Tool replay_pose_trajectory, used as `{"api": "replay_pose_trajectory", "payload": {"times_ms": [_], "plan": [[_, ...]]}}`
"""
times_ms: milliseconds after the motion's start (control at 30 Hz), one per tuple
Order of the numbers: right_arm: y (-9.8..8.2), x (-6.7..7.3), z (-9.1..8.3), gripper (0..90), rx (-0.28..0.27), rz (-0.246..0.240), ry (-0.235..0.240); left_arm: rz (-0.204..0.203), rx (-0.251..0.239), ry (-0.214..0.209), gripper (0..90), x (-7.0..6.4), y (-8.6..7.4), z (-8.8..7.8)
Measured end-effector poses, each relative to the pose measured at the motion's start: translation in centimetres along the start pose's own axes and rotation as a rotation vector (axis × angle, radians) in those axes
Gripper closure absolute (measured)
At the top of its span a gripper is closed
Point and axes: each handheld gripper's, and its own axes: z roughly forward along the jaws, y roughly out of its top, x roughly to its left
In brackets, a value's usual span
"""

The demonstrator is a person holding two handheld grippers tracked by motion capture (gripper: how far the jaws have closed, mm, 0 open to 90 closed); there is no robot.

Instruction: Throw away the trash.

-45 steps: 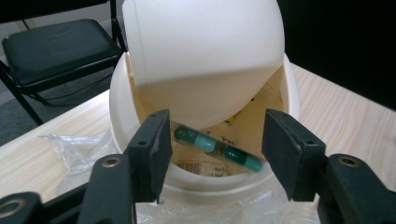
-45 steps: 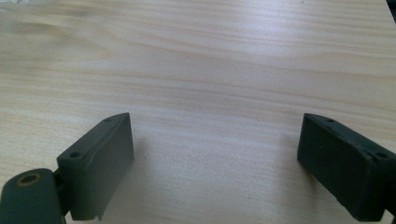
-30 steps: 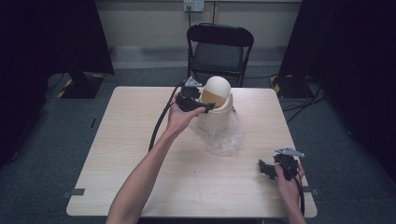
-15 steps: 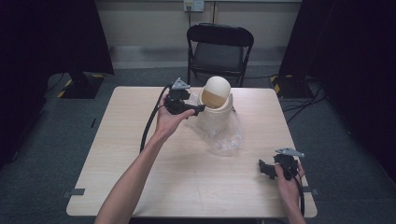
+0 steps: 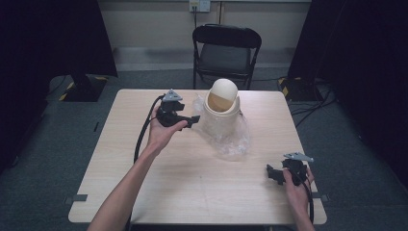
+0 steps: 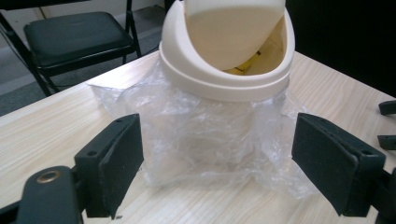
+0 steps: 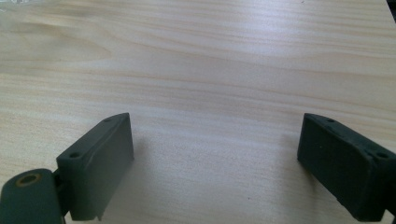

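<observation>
You're holding the left gripper [image 5: 192, 120] jaws apart, just opened wider, nothing between them, beside the lidded bin [image 5: 221, 113] mid-surface [image 5: 144, 192], so square up on its plastic liner [image 6: 205, 140] before closing; right gripper [image 5: 274, 174] is idling open.

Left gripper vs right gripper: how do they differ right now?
The left gripper is raised beside the lidded bin, its fingers framing the plastic bag; the right gripper sits low near the table edge, facing bare wood. Both are open and hold nothing.
</observation>
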Motion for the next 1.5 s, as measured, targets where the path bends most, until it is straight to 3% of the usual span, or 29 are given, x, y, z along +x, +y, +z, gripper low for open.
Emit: {"api": "replay_pose_trajectory", "payload": {"times_ms": [267,567,867,1000,1267,1367,1433,1467,1500], "plan": [[0.0,0.0,0.0,9.7,0.0,0.0,0.0,-0.006,-0.016,0.014,16.7,0.3,-1.6,-1.7],[0.0,0.0,0.0,9.7,0.0,0.001,0.0,-0.044,0.009,0.046,16.1,1.3,-4.6,-4.1],[0.0,0.0,0.0,9.6,0.0,0.001,0.0,-0.028,0.006,0.096,16.6,1.3,-6.3,-7.0],[0.0,0.0,0.0,9.7,0.0,0.0,0.0,-0.017,0.035,0.115,17.0,1.5,-8.0,-8.5],[0.0,0.0,0.0,9.7,0.0,0.0,0.0,-0.05,0.064,0.145,17.4,1.8,-11.3,-10.2],[0.0,0.0,0.0,9.7,0.0,-0.001,0.0,-0.076,0.096,0.183,18.1,1.8,-13.3,-11.0],[0.0,0.0,0.0,9.7,0.0,-0.001,0.0,-0.059,0.14,0.204,17.8,1.7,-14.3,-11.0],[0.0,0.0,0.0,9.7,0.0,-0.001,0.0,-0.059,0.14,0.204,17.8,1.7,-14.3,-11.0],[0.0,0.0,0.0,9.6,0.0,-0.001,0.0,-0.079,0.139,0.219,17.8,1.5,-15.4,-11.3]]}}
